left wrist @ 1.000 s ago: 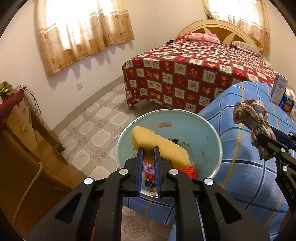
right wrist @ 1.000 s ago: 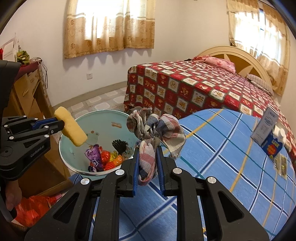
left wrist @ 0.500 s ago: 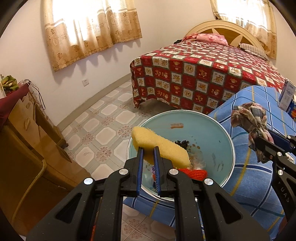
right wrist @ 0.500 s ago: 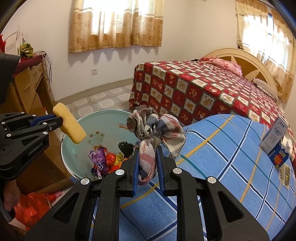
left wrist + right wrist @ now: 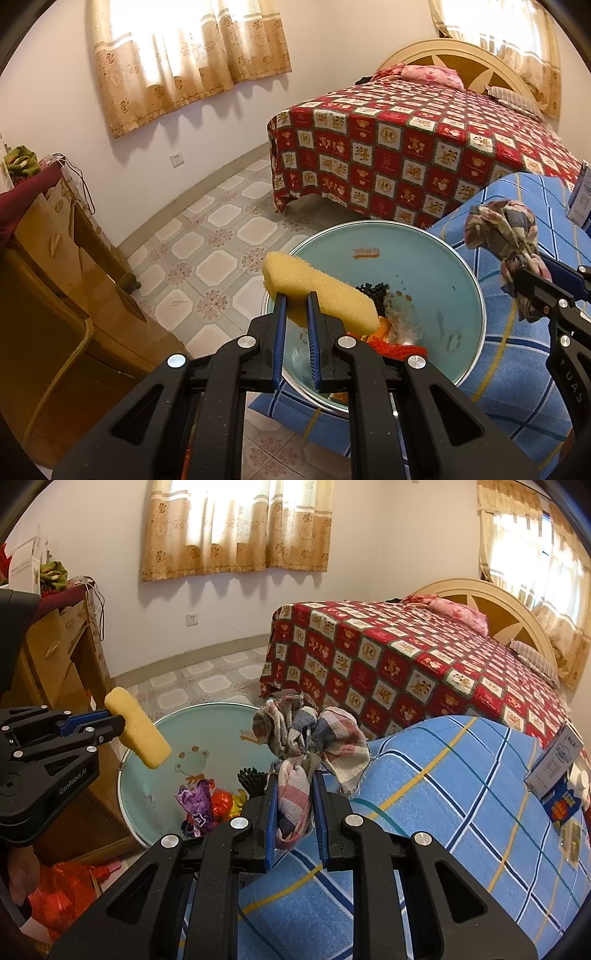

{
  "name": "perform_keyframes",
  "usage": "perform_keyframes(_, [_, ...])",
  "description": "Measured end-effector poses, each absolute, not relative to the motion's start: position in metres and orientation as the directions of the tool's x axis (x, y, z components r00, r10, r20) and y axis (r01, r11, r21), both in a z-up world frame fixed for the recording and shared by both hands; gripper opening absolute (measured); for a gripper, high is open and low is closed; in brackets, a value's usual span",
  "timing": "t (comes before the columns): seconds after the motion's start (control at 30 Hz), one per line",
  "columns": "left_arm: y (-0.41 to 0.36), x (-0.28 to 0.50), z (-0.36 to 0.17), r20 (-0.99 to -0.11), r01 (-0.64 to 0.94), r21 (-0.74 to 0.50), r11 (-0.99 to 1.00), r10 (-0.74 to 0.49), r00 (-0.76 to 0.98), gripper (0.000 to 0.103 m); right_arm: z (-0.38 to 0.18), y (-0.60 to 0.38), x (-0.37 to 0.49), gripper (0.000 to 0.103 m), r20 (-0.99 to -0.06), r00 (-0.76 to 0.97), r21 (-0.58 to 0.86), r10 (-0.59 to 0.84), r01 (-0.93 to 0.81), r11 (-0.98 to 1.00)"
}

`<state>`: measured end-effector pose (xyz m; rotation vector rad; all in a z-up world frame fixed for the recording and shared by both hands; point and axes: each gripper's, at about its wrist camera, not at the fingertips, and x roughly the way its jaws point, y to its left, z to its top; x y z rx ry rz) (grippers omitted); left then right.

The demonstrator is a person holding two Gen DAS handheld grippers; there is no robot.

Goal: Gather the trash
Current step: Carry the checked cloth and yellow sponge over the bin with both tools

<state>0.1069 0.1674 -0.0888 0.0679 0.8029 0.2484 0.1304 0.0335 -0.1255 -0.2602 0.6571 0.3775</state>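
A pale green round basin [image 5: 443, 266] [image 5: 207, 727] rests at the corner of a blue plaid cover, holding coloured wrappers [image 5: 201, 806] and a dark clump [image 5: 373, 290]. My left gripper [image 5: 294, 297] is shut on a yellow sponge [image 5: 332, 295] [image 5: 138, 731], which hangs over the basin's near left rim. My right gripper [image 5: 293, 775] is shut on a crumpled plaid rag [image 5: 310, 734] [image 5: 506, 229], held above the basin's right edge. Both items are in the air.
A bed with a red patterned quilt [image 5: 406, 657] stands behind the basin. A wooden cabinet [image 5: 55, 295] is on the left, over tiled floor [image 5: 207, 251]. Small boxes [image 5: 554, 771] lie on the blue plaid cover [image 5: 461, 794]. A red bag [image 5: 62, 890] lies low on the left.
In the left wrist view the basin and rag have slid to the right, so the sponge now hangs over the basin's left rim. Both grips are unchanged.
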Motion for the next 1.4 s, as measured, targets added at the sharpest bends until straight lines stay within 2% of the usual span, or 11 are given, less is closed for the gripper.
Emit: perform_keyframes(1.4, [0.180,0.128,-0.096,-0.706,-0.235,0.142,0.962,0.265,0.656,0.011,-0.135,0.055,0.154,0.018,-0.658,0.703,-0.121,0.269,-0.452,0.884])
